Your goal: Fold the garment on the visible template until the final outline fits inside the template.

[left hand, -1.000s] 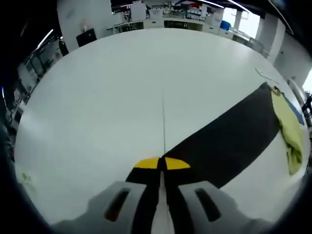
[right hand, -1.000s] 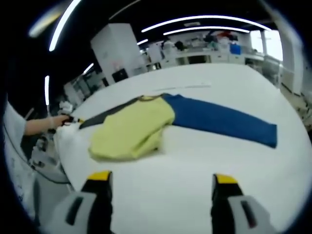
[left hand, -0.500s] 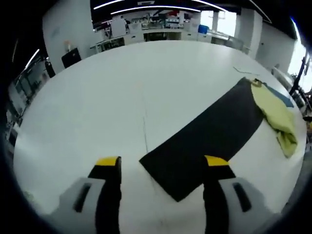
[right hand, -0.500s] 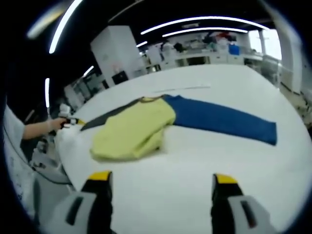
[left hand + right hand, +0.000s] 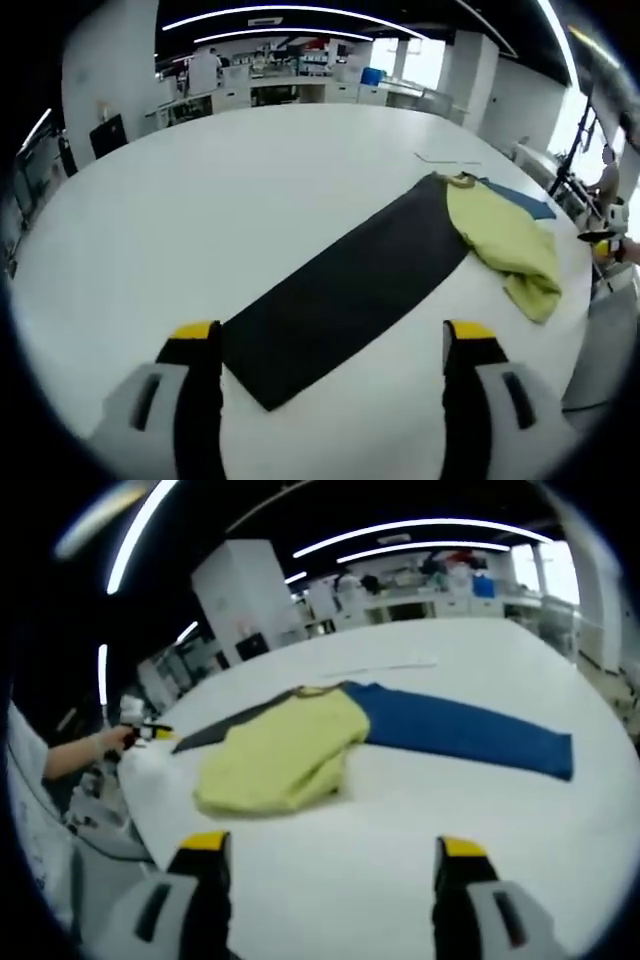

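A crumpled yellow garment (image 5: 285, 745) lies on the white table (image 5: 400, 810). A long black strip (image 5: 225, 730) runs from it to one side and a long blue strip (image 5: 470, 735) to the other. In the left gripper view the black strip (image 5: 340, 290) lies flat, with its near end between my left gripper's (image 5: 330, 335) open jaws, untouched. The yellow garment (image 5: 510, 245) and a bit of the blue strip (image 5: 520, 200) lie beyond it. My right gripper (image 5: 332, 845) stands open and empty over bare table, short of the garment. A hand (image 5: 100, 748) holds the left gripper (image 5: 150, 730) at the black strip's far end.
A thin pale strip (image 5: 385, 666) lies on the table behind the garment. The table edge (image 5: 135, 810) drops off at the left in the right gripper view. Benches and shelves (image 5: 300, 85) stand beyond the table's far side.
My left gripper was shut on the black strip's end, then opened and drew back, leaving the strip flat on the table. The right gripper has stayed open and hardly moved.
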The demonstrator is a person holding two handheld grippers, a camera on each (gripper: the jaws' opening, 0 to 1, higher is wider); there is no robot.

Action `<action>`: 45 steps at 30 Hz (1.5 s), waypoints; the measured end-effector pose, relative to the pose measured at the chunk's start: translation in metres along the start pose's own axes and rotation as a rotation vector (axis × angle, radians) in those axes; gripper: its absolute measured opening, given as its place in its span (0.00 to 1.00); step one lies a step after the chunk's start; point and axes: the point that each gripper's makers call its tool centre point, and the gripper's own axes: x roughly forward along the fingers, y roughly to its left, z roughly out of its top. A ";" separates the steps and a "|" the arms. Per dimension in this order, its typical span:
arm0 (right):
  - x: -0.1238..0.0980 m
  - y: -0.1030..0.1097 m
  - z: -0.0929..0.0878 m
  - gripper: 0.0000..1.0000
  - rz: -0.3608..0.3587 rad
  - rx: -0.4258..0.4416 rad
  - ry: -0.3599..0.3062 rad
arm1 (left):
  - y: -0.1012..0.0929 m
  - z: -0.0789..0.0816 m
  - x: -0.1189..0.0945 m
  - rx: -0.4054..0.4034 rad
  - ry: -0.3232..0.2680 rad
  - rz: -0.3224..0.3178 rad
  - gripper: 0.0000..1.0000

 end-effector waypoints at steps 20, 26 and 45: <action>0.000 0.014 -0.008 0.82 0.021 0.037 -0.038 | -0.102 0.024 0.010 0.059 -0.079 -0.208 0.81; 0.001 0.016 -0.009 0.82 0.027 0.035 -0.042 | -0.139 0.020 0.011 0.072 -0.074 -0.273 0.77; -0.005 0.016 -0.008 0.81 0.019 0.038 -0.044 | -0.214 0.003 0.038 0.067 -0.035 -0.388 0.63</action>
